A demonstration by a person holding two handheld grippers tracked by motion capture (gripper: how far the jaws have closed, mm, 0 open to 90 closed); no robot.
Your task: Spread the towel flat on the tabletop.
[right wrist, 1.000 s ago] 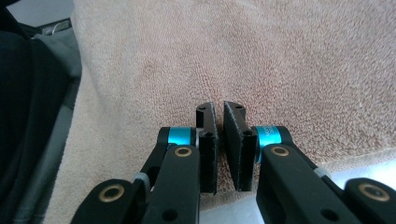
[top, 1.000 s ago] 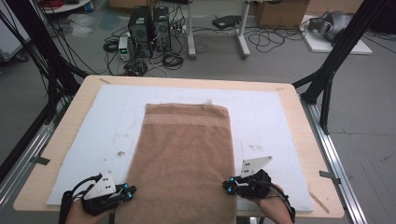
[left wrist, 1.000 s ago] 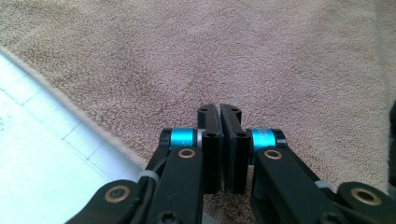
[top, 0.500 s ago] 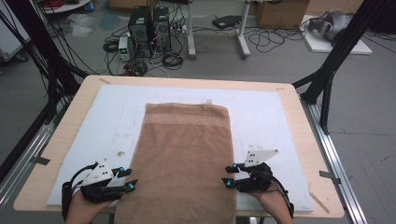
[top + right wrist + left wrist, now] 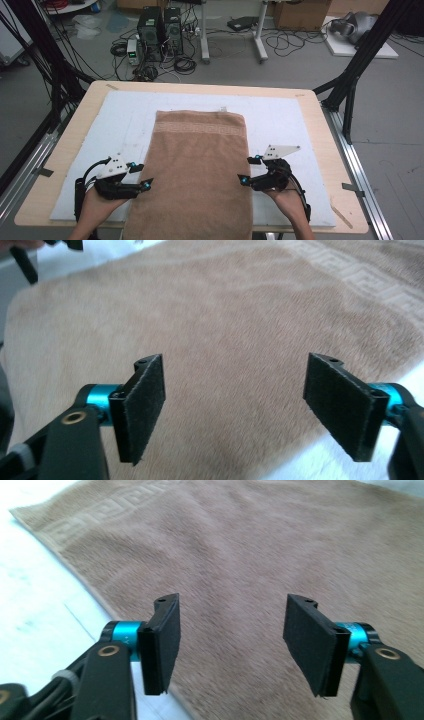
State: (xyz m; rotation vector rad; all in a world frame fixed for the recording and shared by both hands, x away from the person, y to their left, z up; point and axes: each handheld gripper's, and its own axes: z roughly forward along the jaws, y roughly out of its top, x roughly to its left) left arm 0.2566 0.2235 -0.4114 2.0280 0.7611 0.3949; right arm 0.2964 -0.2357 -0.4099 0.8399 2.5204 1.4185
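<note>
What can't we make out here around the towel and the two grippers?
- Towel near end: cut off by the high view's bottom edge, so how far it hangs over the table can't be told.
- Whether the left gripper or right gripper touches the towel: too small in the high view; both gripper views show open jaws above the cloth, height unclear.
- Towel underside: hidden by the towel itself.

The right claw (image 5: 235, 410) hangs with jaws spread wide above the brown towel (image 5: 225, 320), whose patterned border runs at upper right.
</note>
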